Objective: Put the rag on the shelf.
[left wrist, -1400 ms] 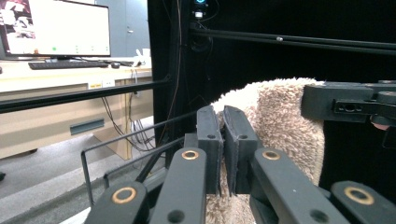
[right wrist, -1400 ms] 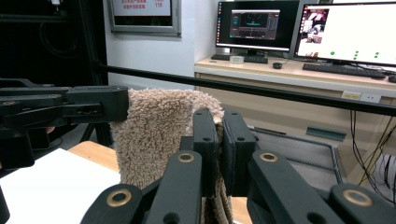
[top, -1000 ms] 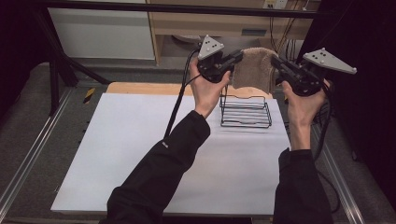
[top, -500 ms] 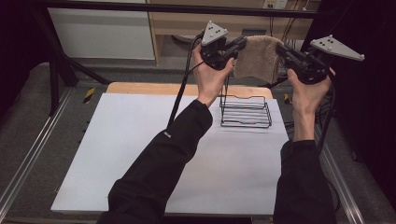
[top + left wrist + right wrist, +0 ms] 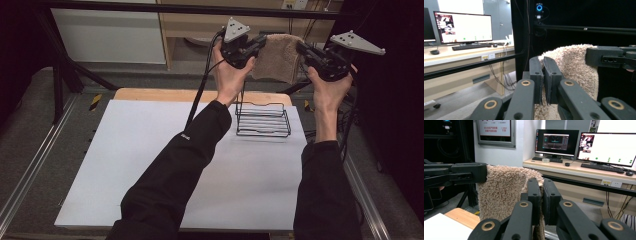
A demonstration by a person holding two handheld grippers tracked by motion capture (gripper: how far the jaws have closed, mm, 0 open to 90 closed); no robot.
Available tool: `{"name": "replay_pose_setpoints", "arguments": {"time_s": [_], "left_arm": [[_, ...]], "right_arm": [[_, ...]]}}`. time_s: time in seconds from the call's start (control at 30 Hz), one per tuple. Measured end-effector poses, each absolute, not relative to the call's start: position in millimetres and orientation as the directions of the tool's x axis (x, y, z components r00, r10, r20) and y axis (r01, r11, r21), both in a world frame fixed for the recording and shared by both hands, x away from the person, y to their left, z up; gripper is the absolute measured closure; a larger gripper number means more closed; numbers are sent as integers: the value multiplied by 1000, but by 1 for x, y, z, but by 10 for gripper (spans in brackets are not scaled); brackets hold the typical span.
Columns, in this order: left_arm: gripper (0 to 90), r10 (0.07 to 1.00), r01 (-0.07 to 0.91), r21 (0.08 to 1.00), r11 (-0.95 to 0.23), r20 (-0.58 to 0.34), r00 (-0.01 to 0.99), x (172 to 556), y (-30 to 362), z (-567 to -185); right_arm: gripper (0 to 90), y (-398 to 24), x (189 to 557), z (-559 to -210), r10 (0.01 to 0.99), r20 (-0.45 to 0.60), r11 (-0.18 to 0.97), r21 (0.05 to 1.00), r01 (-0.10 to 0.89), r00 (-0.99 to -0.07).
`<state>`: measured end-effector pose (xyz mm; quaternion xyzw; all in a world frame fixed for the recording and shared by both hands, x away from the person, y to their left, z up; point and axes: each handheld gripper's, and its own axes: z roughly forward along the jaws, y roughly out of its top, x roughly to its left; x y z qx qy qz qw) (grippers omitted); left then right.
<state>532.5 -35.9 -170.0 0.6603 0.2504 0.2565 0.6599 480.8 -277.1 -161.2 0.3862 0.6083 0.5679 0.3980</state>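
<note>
A beige terry towel [image 5: 277, 57] hangs stretched between my two grippers, high above the far end of the table. My left gripper [image 5: 260, 42] is shut on the towel's left top corner, and my right gripper [image 5: 301, 47] is shut on its right top corner. In the left gripper view the towel [image 5: 574, 65] drapes down past the closed jaws, with the other gripper [image 5: 610, 58] at its far edge. In the right gripper view the towel [image 5: 504, 192] hangs likewise, held at its far side by the left gripper [image 5: 469, 173]. A black wire rack [image 5: 262, 119] stands on the white table below.
The white board [image 5: 150, 165] covers the table, with a wooden strip [image 5: 150, 94] along its far edge. Metal rails run down both sides. Desks with monitors [image 5: 609, 146] and a keyboard stand behind the table frame. A black crossbar [image 5: 175, 7] spans the back.
Both hands have risen and moved away toward the far end of the table, carrying the towel stretched between them. The rack has not moved.
</note>
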Motion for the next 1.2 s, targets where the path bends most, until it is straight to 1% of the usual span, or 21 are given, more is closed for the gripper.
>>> {"name": "replay_pose_setpoints", "arguments": {"time_s": [0.17, 0.43, 0.57, 0.93, 1.2], "left_arm": [[856, 675, 5, 1000, -8, 2, 738, 545, -35, -174], [856, 675, 8, 999, -41, 22, 737, 554, -38, -189], [856, 668, 19, 999, -45, 16, 744, 557, -39, -199], [856, 636, 44, 995, -85, 20, 771, 547, -37, -224], [855, 608, 23, 994, -110, 49, 792, 536, -39, -227]], "right_arm": [[859, -278, 495, -165, 920, -69, 84, 996, 21, -386], [858, -281, 508, -176, 918, -69, 94, 995, 45, -390], [858, -285, 512, -185, 917, -68, 99, 993, 59, -393], [856, -291, 504, -211, 911, -66, 122, 986, 113, -406], [855, -296, 495, -219, 913, -61, 116, 987, 115, -403]]}}
